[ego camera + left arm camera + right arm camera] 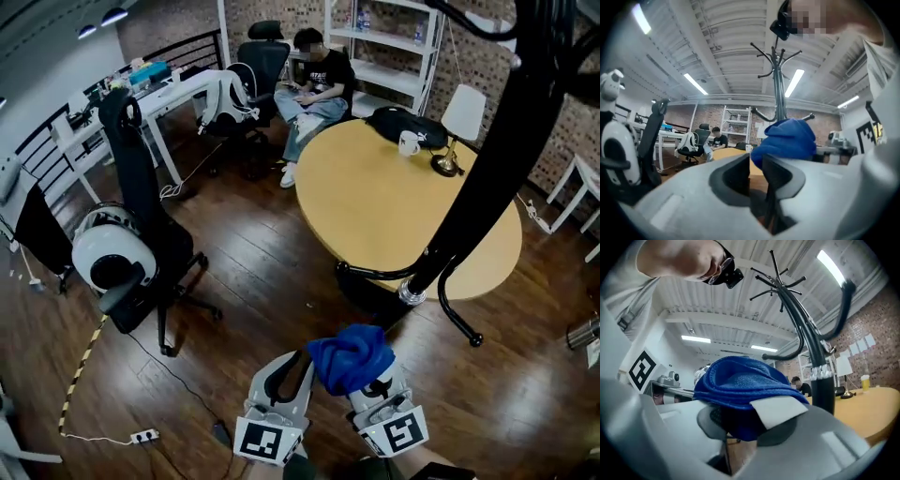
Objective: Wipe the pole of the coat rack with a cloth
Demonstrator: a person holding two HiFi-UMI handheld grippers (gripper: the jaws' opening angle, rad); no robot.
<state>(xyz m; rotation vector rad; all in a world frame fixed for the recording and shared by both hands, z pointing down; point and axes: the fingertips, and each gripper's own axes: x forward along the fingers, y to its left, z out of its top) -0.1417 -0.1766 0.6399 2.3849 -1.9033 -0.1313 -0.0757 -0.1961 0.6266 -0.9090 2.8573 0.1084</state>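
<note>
The coat rack's black pole (487, 159) slants from the upper right down to its silver collar and curved feet (412, 292) on the wooden floor. It rises with its hooks in the left gripper view (778, 93) and stands just right of the cloth in the right gripper view (820, 390). My right gripper (364, 377) is shut on a bunched blue cloth (352, 354) (740, 380), held short of the pole's foot. My left gripper (302, 362) (755, 165) sits beside it on the left, jaws close together and empty, with the blue cloth (787, 138) just beyond.
A round yellow table (375, 206) with a lamp (459, 117) and mug (408, 142) stands right behind the rack. A black office chair (141, 216) is at the left, a seated person (314, 84) at the back. A power strip (142, 436) and cable lie on the floor.
</note>
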